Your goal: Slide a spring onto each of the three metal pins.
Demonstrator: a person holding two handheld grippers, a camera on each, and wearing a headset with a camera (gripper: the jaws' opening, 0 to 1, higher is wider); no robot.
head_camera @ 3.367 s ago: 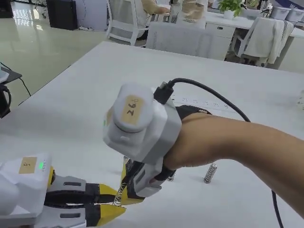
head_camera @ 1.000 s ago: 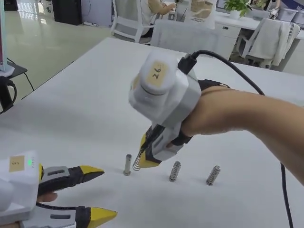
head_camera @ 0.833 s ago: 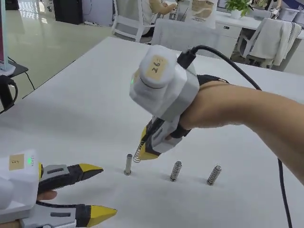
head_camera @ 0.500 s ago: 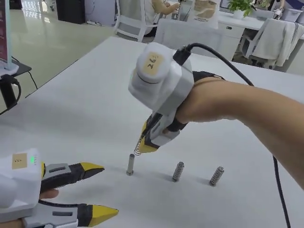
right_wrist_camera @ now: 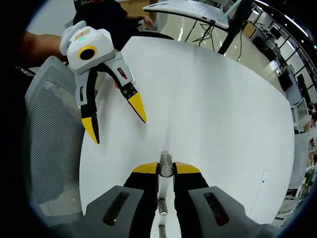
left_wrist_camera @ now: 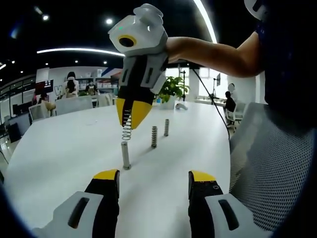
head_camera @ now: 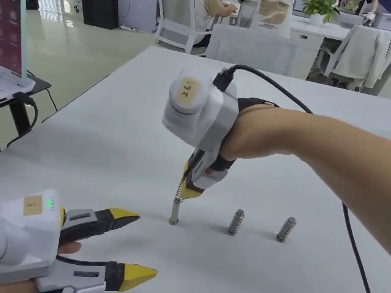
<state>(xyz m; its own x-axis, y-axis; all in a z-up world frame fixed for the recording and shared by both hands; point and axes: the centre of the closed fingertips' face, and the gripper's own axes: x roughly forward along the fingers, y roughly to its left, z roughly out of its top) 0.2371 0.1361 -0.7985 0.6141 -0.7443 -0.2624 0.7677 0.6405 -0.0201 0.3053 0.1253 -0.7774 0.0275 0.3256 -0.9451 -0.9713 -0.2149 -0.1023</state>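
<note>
Spring [head_camera: 179, 194] is pinched upright in the right tool [head_camera: 190, 190], its lower end just over the bare pin [head_camera: 175, 213], lined up to slide down. Left tool [head_camera: 144, 244], spread, hovers aside near the worktop [head_camera: 122, 140].

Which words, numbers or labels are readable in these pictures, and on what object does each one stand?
"26": handwritten on the sticker on the right hand-held gripper.
Tag on the left hand-held gripper: too small to read.
Red sign: blurred.
</note>
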